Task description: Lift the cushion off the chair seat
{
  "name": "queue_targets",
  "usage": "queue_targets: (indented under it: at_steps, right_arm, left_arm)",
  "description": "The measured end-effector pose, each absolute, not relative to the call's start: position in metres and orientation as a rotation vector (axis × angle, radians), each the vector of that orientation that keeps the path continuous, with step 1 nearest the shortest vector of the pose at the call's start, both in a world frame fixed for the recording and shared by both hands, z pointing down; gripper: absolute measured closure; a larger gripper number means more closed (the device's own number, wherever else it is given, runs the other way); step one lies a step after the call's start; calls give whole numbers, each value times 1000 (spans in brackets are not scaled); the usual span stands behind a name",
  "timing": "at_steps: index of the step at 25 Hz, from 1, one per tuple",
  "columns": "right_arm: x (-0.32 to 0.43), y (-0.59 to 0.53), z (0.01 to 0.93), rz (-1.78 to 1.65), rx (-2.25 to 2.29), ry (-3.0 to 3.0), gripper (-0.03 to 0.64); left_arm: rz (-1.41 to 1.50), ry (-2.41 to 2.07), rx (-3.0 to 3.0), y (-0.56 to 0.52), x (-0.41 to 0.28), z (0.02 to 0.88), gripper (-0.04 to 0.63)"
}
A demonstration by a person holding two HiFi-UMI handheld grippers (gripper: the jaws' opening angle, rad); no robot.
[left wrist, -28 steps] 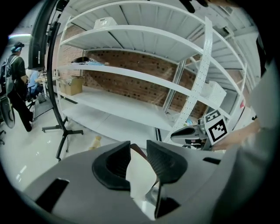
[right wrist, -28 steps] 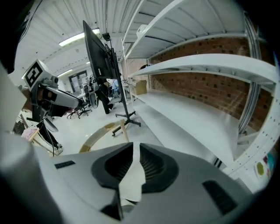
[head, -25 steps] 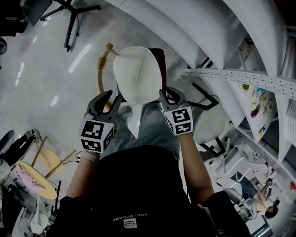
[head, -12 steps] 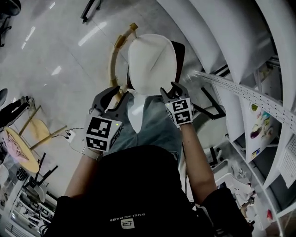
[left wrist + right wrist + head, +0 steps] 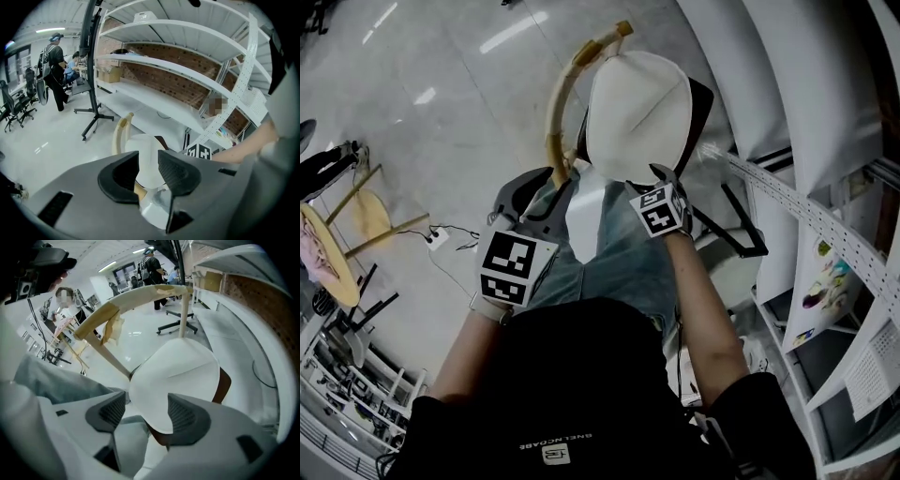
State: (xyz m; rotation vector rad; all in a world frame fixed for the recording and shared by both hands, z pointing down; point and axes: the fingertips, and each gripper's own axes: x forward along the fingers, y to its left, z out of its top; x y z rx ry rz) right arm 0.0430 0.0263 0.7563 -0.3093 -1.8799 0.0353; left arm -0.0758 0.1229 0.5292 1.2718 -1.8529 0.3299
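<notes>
A white cushion [image 5: 637,112] lies on the dark brown chair seat [image 5: 701,94], beside a curved wooden backrest [image 5: 558,103]. My left gripper [image 5: 534,192] hangs at the cushion's near left corner, jaws open and empty. In the left gripper view the cushion [image 5: 145,154] shows beyond the gap of that gripper [image 5: 148,164]. My right gripper [image 5: 652,178] is at the cushion's near edge. Its jaws are opening. In the right gripper view the cushion [image 5: 180,376] reaches between the pads of that gripper [image 5: 145,411], which stand apart from it.
White shelving [image 5: 787,206] runs along the right, close to the chair. A yellow stool [image 5: 328,253] and a power strip [image 5: 439,239] are on the floor at left. The person's jeans-clad legs [image 5: 600,262] stand just before the seat. People [image 5: 54,70] stand far off.
Both grippers have come down and forward to the cushion's near edge. The right gripper's jaws have spread wider and the gripper has rolled. The cushion has not moved on the seat.
</notes>
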Motion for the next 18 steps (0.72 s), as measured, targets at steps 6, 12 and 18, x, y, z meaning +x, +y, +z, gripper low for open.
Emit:
queue_targets:
  at_steps: [6,12,18]
  right_arm:
    - [56,42,799,43,-331,-1770,332]
    - [60,52,832,35,-311,-1691,284]
    - [60,58,858,13,-285,-1630,233]
  left_arm:
    - [305,-1850,1219,139,-75,545,472]
    - [281,-1840,1180,153,-77,556,472]
    - [264,-1832,1148,164,-82,568,472]
